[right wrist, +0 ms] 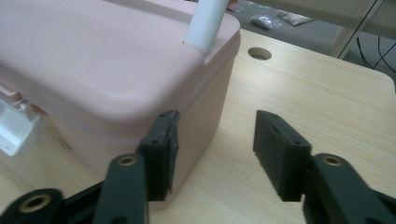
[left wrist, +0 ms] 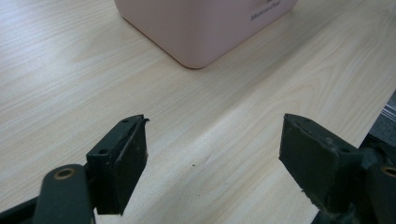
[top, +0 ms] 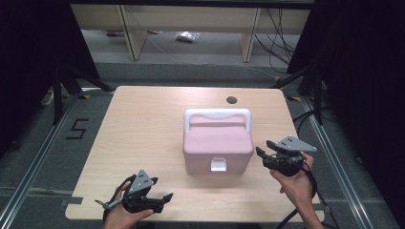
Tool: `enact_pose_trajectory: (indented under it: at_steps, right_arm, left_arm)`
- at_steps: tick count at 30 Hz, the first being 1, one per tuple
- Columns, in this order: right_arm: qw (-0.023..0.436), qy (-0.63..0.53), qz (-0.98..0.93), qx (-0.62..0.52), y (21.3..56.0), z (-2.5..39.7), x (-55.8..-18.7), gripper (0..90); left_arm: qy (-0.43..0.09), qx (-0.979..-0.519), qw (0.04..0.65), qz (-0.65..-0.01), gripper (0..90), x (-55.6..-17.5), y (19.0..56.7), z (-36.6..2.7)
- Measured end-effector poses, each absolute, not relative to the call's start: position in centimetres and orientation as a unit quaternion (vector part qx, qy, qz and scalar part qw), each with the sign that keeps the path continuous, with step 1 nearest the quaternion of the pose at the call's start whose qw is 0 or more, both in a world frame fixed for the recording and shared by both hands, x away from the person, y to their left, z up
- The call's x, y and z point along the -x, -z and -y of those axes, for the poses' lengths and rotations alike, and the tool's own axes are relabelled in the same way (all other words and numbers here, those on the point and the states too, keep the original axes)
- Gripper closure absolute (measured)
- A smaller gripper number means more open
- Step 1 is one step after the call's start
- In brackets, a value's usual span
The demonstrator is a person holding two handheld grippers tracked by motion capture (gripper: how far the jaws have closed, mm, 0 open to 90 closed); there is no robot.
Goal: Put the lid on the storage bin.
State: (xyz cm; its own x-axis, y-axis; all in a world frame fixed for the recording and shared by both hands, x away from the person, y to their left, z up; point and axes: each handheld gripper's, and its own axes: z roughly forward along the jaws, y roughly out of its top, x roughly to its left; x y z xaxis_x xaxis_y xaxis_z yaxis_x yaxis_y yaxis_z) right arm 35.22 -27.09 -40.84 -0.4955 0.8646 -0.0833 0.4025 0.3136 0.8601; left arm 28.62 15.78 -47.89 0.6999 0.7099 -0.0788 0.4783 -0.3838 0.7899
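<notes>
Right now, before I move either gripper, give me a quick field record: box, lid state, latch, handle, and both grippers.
box: pink box, mid-table, upright
lid: closed
latch: white latch on the front wall, facing the person; looks down
handle: white handle, folded toward the far side
left gripper: left gripper open, holding nothing, over bare table near the front-left edge, apart from the box
right gripper: right gripper open, holding nothing, beside the box's right wall; contact cannot be told
</notes>
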Motion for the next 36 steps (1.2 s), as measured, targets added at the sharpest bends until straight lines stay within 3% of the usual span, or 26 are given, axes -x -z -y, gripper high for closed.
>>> enact_pose_trajectory:
  at_steps: [16,20,24,36]
  right_arm:
    - [0.272,-0.425,-0.754,-0.42,42.5,27.3,-33.3,30.2]
    - [0.238,-0.428,-0.748,-0.447,43.1,27.0,-32.3,27.6]
    - [0.253,-0.424,-0.756,-0.43,43.9,27.3,-31.8,25.0]
    - [0.199,-0.421,-0.78,-0.417,45.8,26.8,-30.0,16.0]
  left_arm:
    - [-0.147,-0.82,0.42,-0.359,21.8,-28.1,48.1,-16.1]
    - [-0.15,-0.821,0.416,-0.362,21.7,-28.0,48.2,-16.2]
    - [-0.147,-0.823,0.417,-0.357,21.4,-27.9,48.2,-16.2]
    - [-0.146,-0.823,0.416,-0.358,17.5,-27.5,48.5,-16.0]
